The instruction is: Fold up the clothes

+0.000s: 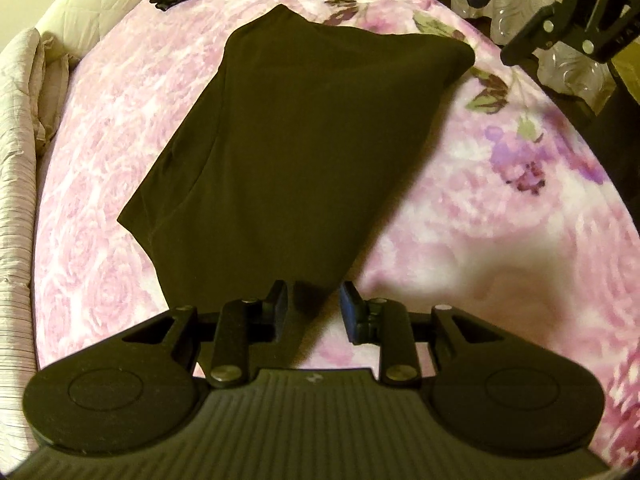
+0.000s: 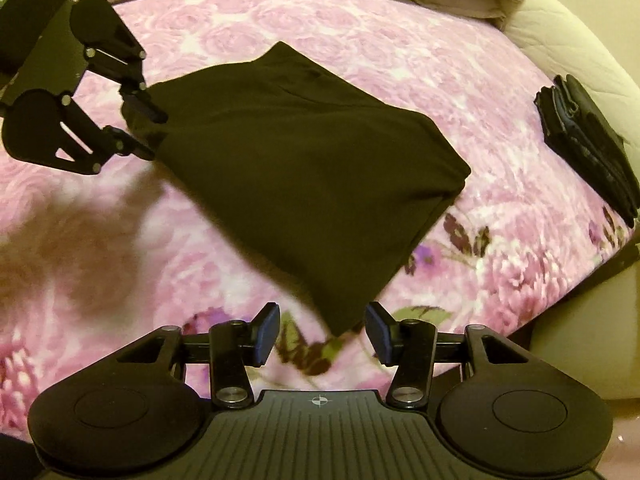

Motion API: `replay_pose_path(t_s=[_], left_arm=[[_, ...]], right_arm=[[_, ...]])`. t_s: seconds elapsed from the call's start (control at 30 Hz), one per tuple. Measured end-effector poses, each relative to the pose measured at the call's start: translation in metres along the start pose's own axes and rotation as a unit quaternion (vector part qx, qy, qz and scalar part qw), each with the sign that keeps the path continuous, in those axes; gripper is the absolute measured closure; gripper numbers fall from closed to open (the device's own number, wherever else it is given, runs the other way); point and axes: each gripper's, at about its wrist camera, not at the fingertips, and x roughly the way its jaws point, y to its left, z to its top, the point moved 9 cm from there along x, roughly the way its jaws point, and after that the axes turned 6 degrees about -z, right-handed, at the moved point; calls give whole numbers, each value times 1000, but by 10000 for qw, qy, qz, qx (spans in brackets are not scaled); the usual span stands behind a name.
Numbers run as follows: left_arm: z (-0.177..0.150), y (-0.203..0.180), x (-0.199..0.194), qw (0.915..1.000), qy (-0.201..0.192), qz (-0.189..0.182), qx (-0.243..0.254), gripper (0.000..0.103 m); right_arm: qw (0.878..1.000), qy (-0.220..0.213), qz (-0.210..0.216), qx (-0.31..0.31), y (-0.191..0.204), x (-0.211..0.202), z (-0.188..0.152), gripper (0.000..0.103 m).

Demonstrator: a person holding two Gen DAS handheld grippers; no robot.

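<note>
Folded dark brown cloth garment (image 1: 296, 148) on pink floral bedspread (image 1: 500, 208).
Both tongs stand apart, clamping nothing: left gripper (image 1: 313, 310) and right gripper (image 2: 322, 334) each straddle a near corner; the garment's long axis runs away from the left one.

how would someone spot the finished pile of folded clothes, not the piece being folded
Start at the pink floral bedspread covering the bed. Follow it to the edge by the cream quilted border, where the stack of folded dark clothes sits. Unlike the large dark garment spread mid-bed, it is small, compact and layered.
</note>
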Motion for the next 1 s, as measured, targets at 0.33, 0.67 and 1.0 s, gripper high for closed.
replay_pose_path(t_s=[0.33,0.67,1.0], left_arm=[[-11,-20,12,9987,-180,232,414,60],[-13,-20,30,9937,-731,522,676,59],[-1,-5,50,9763,-773,1259,1581,45]], right_arm=[[9935,-325,-516,-960,26,16,-5,40],[9559,-1078,-1163,-2471,66,86,8,32],[9322,-1550,-1432,-2941,51,102,20,32]])
